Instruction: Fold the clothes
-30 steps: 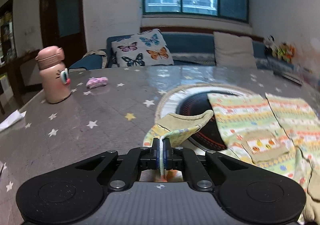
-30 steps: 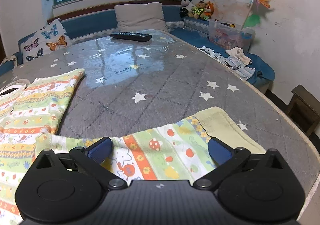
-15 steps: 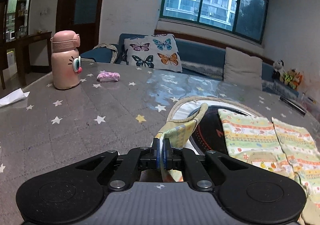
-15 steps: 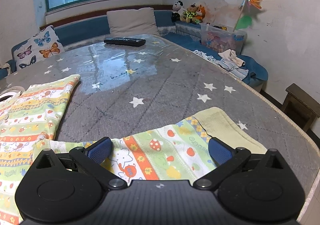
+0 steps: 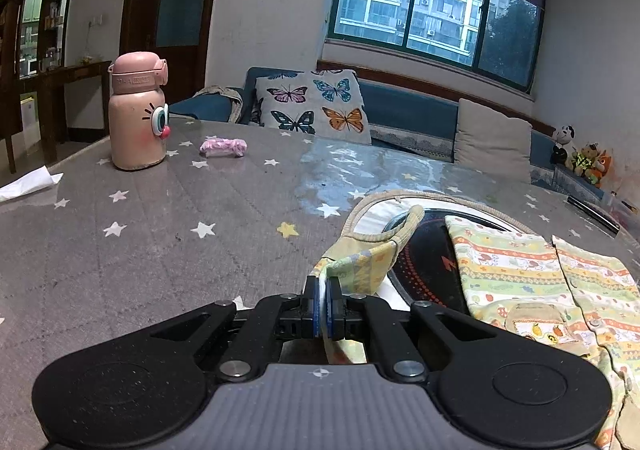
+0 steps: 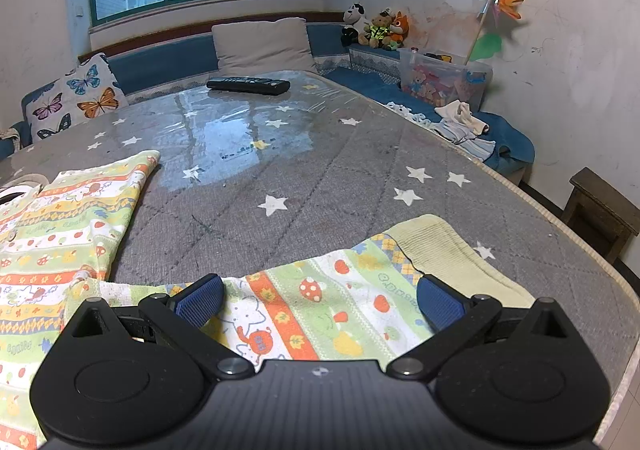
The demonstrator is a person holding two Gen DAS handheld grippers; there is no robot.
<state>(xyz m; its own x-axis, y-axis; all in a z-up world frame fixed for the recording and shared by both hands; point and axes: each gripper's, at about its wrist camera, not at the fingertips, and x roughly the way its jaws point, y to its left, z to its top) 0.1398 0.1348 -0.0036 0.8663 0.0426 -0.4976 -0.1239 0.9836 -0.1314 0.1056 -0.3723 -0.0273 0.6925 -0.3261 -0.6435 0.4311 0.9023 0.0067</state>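
Two grippers: our left gripper [image 5: 323,300] pinches the limp, light shirt [image 5: 520,274] sleeve; right gripper [image 6: 320,304] gapes over the other cuff [image 6: 448,254].

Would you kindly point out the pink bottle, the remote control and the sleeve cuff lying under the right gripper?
pink bottle [image 5: 137,130], left wrist view, on its body.
remote control [image 6: 248,85], right wrist view, mid-length on its top.
sleeve cuff [image 6: 444,254], right wrist view, on the ribbed band.

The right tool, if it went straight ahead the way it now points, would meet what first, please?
The right tool is open over the garment's sleeve; straight on looks free across the starred table, probably until the remote, though depth is unclear.
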